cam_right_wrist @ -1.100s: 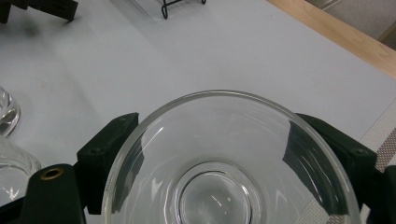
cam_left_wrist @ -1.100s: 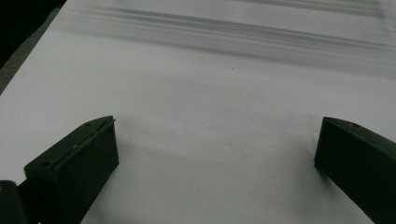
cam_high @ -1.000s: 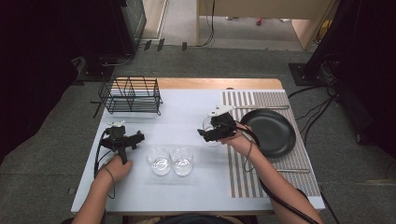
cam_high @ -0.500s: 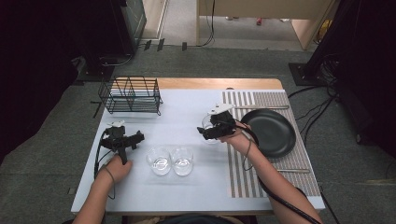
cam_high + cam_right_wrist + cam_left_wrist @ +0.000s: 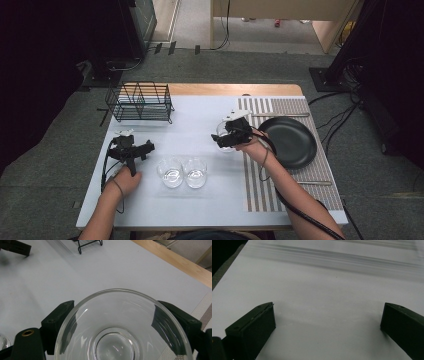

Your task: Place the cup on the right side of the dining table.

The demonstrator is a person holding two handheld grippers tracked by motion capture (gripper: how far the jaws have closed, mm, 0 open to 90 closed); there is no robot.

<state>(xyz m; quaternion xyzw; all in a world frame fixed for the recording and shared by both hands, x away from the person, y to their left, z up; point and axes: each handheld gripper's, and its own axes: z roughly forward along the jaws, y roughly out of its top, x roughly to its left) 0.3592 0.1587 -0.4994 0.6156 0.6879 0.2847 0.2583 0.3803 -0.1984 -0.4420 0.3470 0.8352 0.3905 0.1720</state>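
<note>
My right gripper (image 5: 226, 136) is shut on a clear glass bowl (image 5: 222, 131), held just left of the striped mat. In the right gripper view the bowl (image 5: 120, 327) sits rim up between the black jaws of that gripper (image 5: 115, 304), one against each side. Two more glass bowls (image 5: 171, 172) (image 5: 195, 172) stand side by side near the table's front middle. To their left my left gripper (image 5: 142, 148) hovers above the white table top. In its own view the left gripper (image 5: 328, 305) is open wide, with bare table between the jaws.
A black wire rack (image 5: 140, 102) stands at the back left. A black plate (image 5: 287, 141) lies on the striped placemat (image 5: 300, 107) at the right, with cutlery (image 5: 278, 115) beyond it and more (image 5: 306, 183) nearer me. A wooden strip (image 5: 235, 89) runs along the far edge.
</note>
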